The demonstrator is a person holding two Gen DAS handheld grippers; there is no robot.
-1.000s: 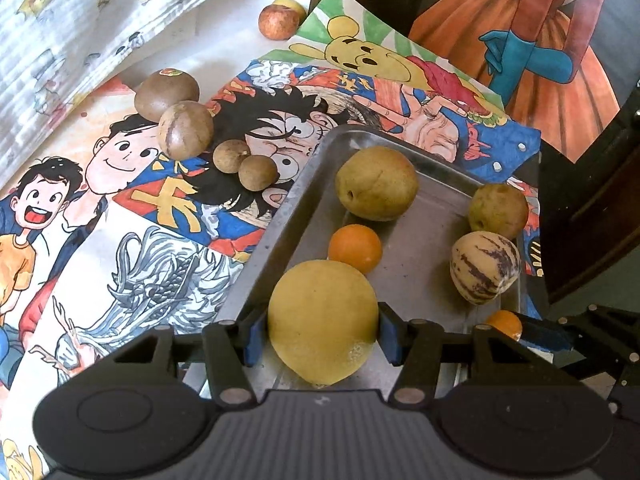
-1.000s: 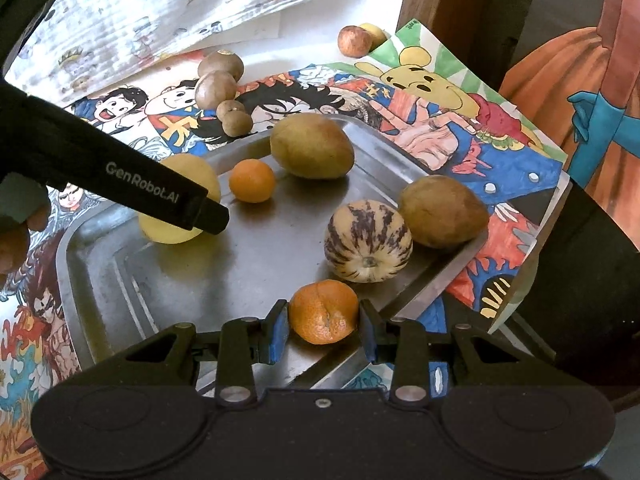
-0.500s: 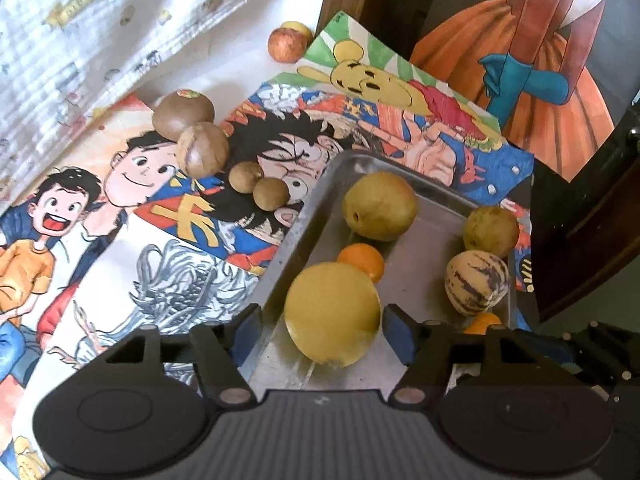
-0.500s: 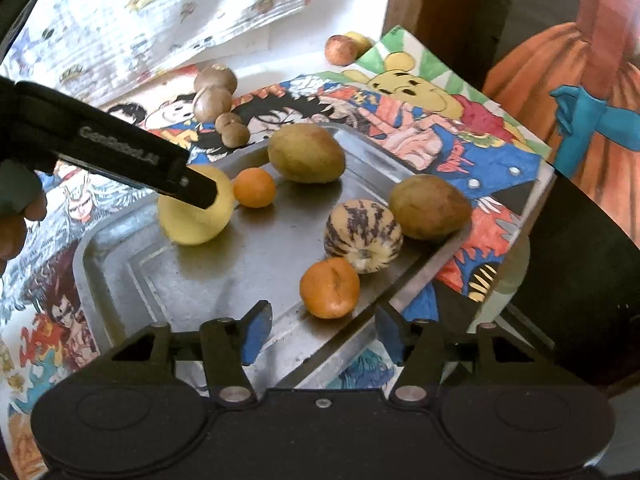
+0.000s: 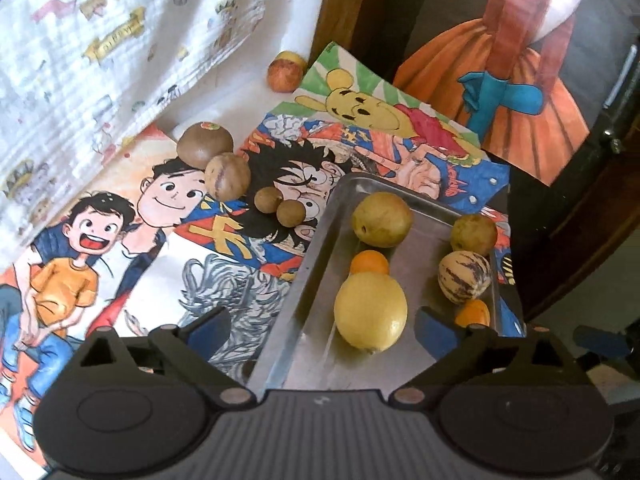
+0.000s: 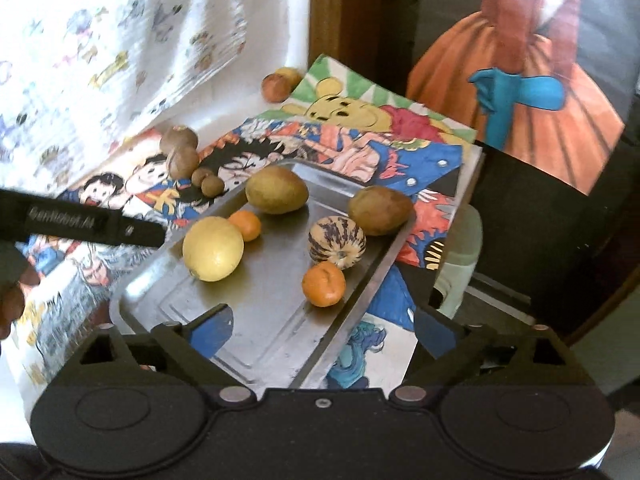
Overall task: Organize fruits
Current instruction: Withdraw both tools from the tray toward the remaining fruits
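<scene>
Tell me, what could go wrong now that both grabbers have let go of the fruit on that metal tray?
1. The yellow fruit and the orange lie loose on the smooth tray; round as they are, a nudge might roll them.
2. The orange sits close to the tray's low right rim and could tip over it.
3. The left gripper and right gripper, jaws just opened wide, hang near the fruit; a careless move could knock it.

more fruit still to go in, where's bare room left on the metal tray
Free: the tray's near end, this side of the yellow citrus and nearer tangerine, and the strip between them. Crowded: the far end, around the striped melon.
</scene>
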